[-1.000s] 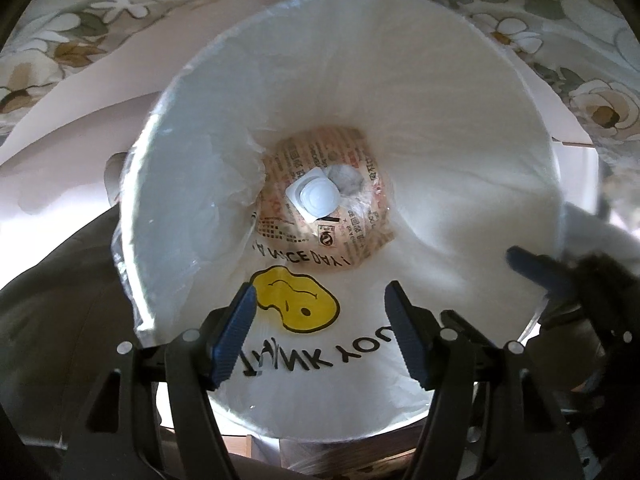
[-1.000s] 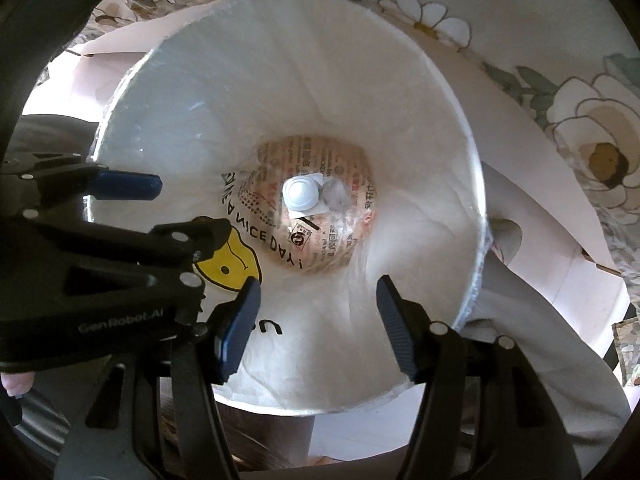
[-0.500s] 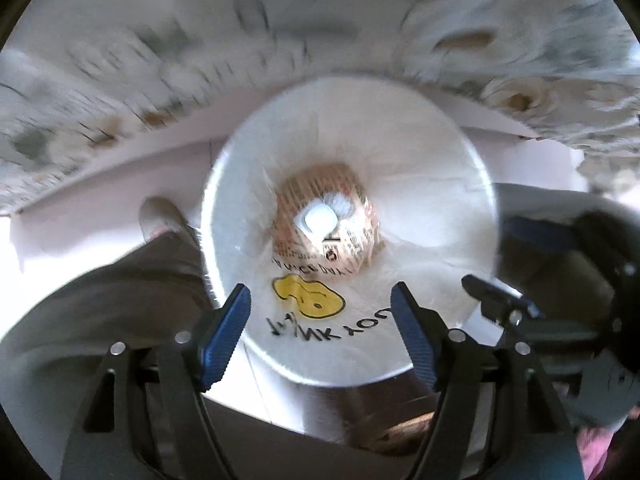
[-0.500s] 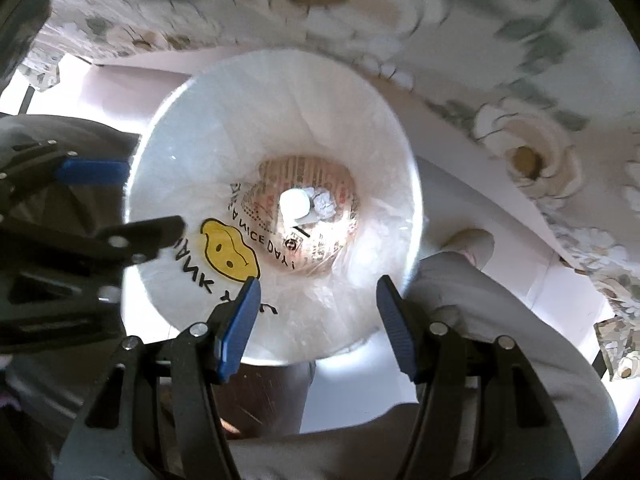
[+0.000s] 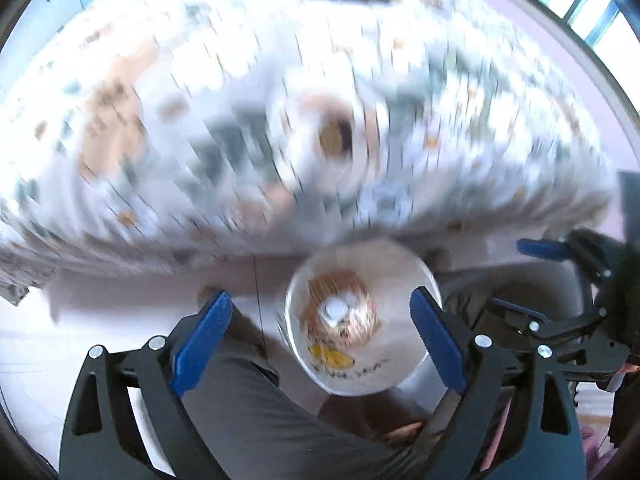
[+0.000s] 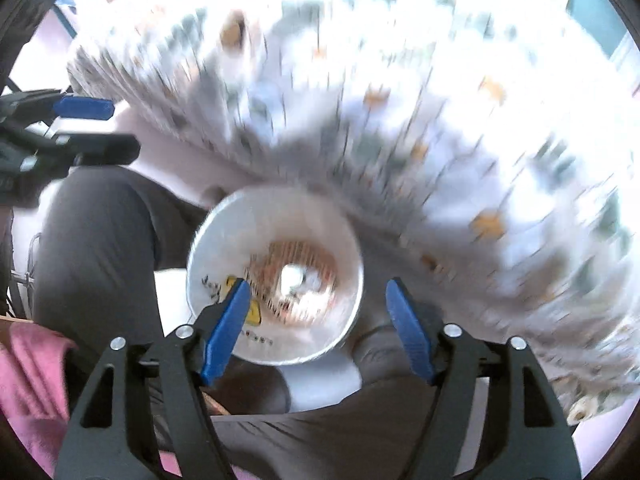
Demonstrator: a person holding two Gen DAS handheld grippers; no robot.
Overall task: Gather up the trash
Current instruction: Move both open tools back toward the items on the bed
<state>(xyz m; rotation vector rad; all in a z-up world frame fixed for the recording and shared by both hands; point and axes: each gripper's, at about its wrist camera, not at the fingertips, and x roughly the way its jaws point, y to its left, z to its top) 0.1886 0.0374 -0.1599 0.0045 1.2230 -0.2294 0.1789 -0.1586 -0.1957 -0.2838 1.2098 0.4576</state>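
Blurred floral tablecloth [image 5: 224,128] above, lined trash bin [image 5: 362,316] on the floor below.
Inside it, printed wrapper and white lid [image 5: 335,311] already dropped; left gripper [image 5: 320,340] and right gripper [image 6: 318,330] empty, jaws opening wide; more trash possibly left.

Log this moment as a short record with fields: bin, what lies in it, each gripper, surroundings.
bin: round bin lined with a white bag, seen from above
contents: a white lid-like piece on a printed wrapper
left gripper: jaws opening, nothing between them
right gripper: jaws opening, nothing between them
surroundings: flowered tablecloth, blurred; person's grey trouser leg beside the bin
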